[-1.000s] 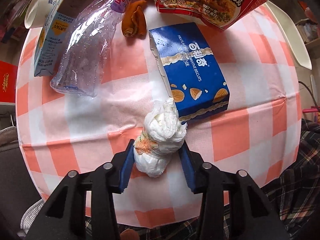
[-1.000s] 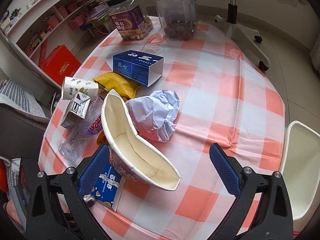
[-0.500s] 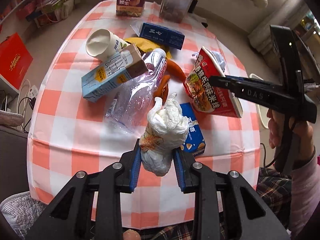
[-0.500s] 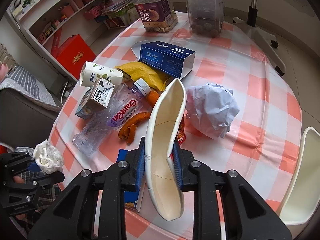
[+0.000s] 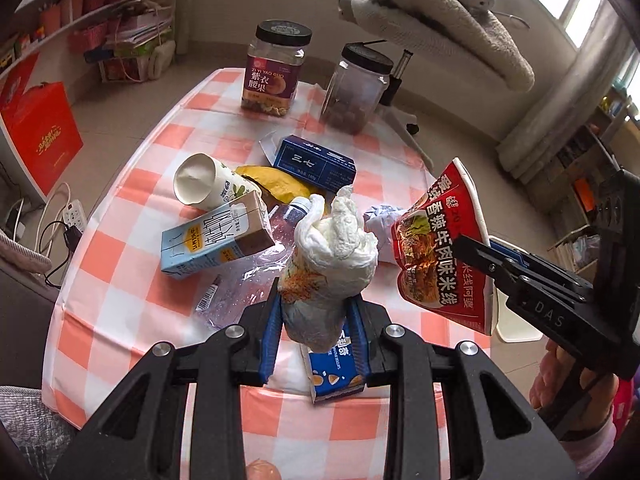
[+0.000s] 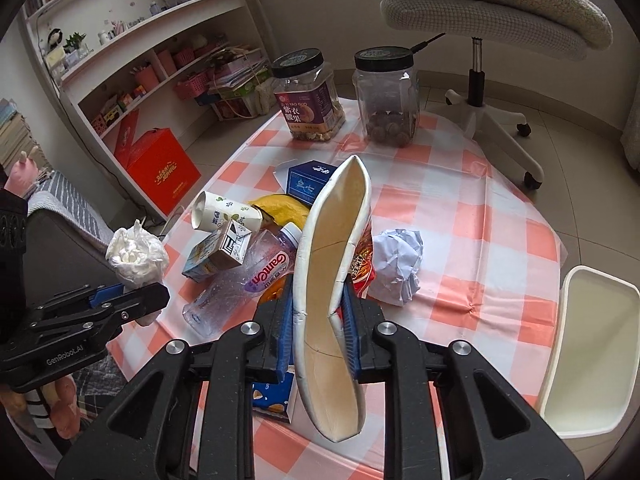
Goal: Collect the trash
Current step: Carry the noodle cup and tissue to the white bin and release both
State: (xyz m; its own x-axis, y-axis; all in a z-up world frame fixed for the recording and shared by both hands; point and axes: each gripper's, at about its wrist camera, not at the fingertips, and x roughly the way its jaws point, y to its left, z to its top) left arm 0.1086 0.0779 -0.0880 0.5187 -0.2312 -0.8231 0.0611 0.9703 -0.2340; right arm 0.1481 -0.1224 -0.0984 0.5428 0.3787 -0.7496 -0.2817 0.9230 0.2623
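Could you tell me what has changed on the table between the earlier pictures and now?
The right gripper, open around the noodle bowl a second ago, has just closed and squeezed it flat, lifting it. The left gripper has raised the tissue wad off the checked tablecloth. The carton, bottle and jars kept their places.

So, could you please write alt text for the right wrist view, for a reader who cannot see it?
The right gripper squeezes a flattened instant-noodle bowl above a table with a pink checked cloth. At left, the left gripper holds a white tissue wad. Below lie a crushed bottle, a milk carton, a paper cup and a crumpled paper ball.
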